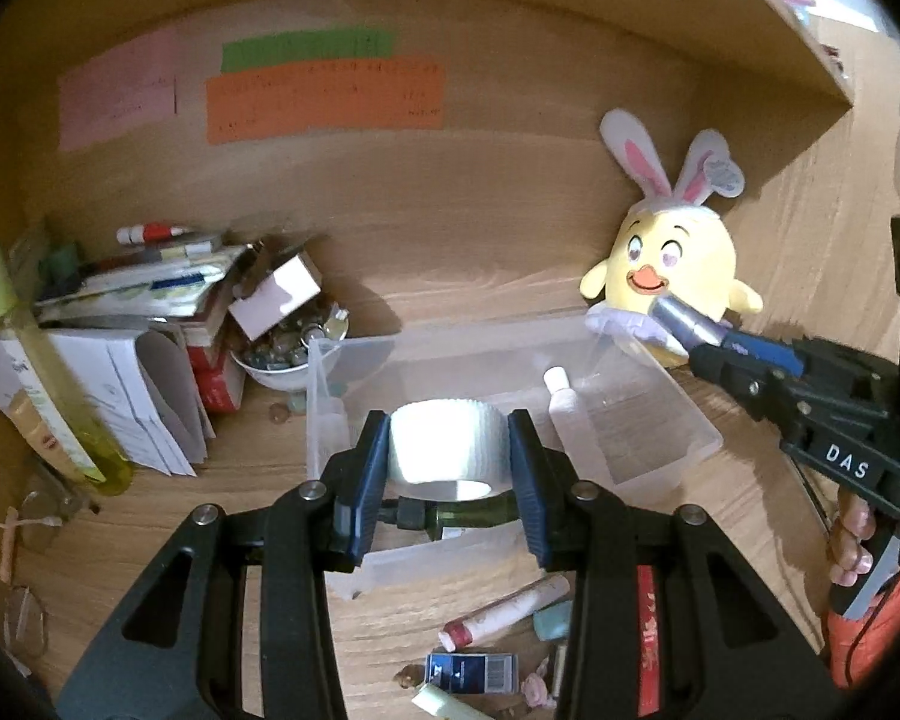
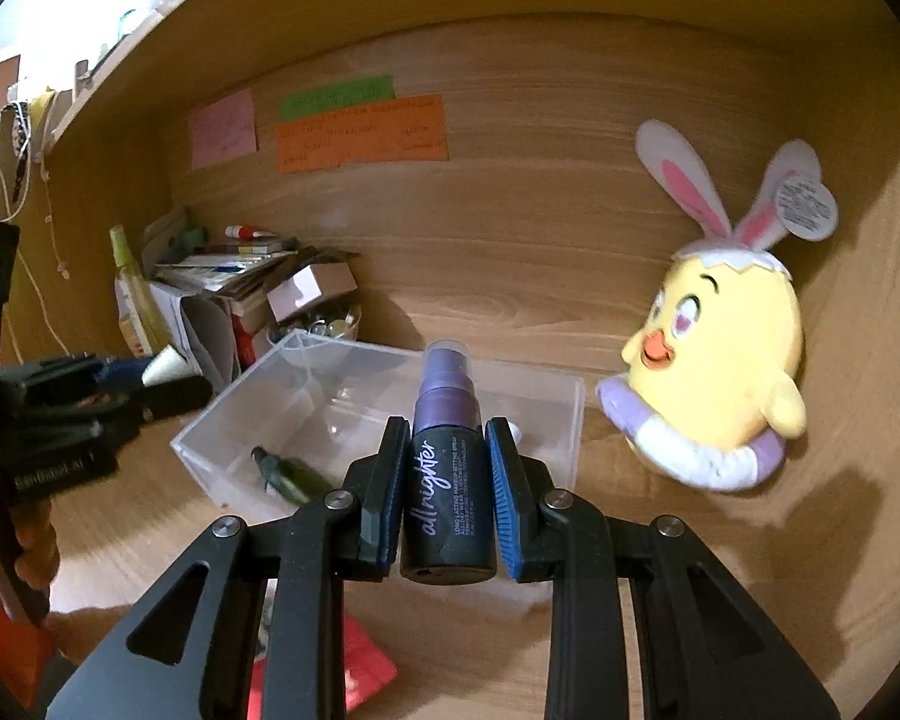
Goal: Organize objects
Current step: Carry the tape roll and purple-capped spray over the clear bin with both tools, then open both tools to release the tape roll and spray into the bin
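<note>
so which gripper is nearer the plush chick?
Right. The right gripper, holding the spray bottle, is just beside the plush chick; the left gripper, holding the tape roll, is over the clear bin.

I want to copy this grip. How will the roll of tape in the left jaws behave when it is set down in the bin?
The roll of tape looks stiff: the left gripper clamps it without visible squashing. Being round, it may roll if released on its edge. With its hollow core, it is probably light, so the clear bin should hardly shift.

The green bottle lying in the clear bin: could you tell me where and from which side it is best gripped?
Grip the green bottle across its body, from above through the clear bin's open top. It lies flat on the floor, and the walls block any side approach.
</note>
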Available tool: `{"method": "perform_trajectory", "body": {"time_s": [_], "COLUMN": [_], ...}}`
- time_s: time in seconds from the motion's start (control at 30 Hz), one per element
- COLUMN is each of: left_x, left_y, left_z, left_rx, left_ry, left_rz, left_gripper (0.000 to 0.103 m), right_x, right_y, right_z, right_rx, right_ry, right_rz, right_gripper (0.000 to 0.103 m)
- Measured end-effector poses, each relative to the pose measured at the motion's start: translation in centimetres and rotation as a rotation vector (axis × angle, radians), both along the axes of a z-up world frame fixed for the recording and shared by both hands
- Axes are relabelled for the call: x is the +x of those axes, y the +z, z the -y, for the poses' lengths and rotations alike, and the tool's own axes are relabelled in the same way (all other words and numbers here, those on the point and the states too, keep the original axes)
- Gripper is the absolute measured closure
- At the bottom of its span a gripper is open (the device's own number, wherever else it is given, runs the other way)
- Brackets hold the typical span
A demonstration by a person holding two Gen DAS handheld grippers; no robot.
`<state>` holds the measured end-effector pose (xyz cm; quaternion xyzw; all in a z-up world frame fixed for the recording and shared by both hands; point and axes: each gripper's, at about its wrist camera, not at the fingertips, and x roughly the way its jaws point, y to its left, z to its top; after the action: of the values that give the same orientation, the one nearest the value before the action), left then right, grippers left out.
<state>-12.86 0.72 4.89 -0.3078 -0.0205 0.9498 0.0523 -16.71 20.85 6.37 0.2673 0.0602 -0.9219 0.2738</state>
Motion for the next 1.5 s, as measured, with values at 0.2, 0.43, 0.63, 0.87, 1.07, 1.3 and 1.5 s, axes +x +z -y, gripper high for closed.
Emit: {"method": "perform_trajectory", "body": {"time_s": [0.2, 0.43, 0.63, 0.87, 1.07, 1.3, 1.5], "left_x": [-1.9, -3.8, -4.8, -5.7, -6.0, -5.9, -5.7], "left_y": [-1.2, -3.0, -4.2, -5.4, -6.0, -6.4, -6.3], "left_z": [0.3, 1.1, 1.3, 1.3, 1.4, 0.6, 0.3], "left_rx": [0.002, 0.012, 0.017, 0.014, 0.016, -0.029, -0.032], "left_ry": [0.013, 0.031, 0.039, 0.043, 0.035, 0.032, 0.006], "left_rz": [0.038, 0.096, 0.127, 0.152, 0.166, 0.158, 0.165], "left_gripper": [0.064, 0.064, 0.064, 0.064, 0.064, 0.064, 0.055], "right_x": [-2.1, -4.5, -5.6, -6.5, -6.6, -7.0, -6.8], "right_y": [-0.2, -3.0, -5.1, -6.9, -7.5, -7.8, -7.7], "right_z": [1.8, 3.6, 4.1, 4.7, 4.9, 5.0, 5.0], "right_rx": [0.024, 0.071, 0.118, 0.157, 0.171, 0.153, 0.161], "right_ry": [0.000, 0.005, 0.007, 0.008, 0.012, 0.017, 0.011], "right_rz": [0.009, 0.079, 0.123, 0.168, 0.182, 0.210, 0.196], "right_gripper": [0.080, 0.080, 0.080, 0.080, 0.080, 0.080, 0.079]}}
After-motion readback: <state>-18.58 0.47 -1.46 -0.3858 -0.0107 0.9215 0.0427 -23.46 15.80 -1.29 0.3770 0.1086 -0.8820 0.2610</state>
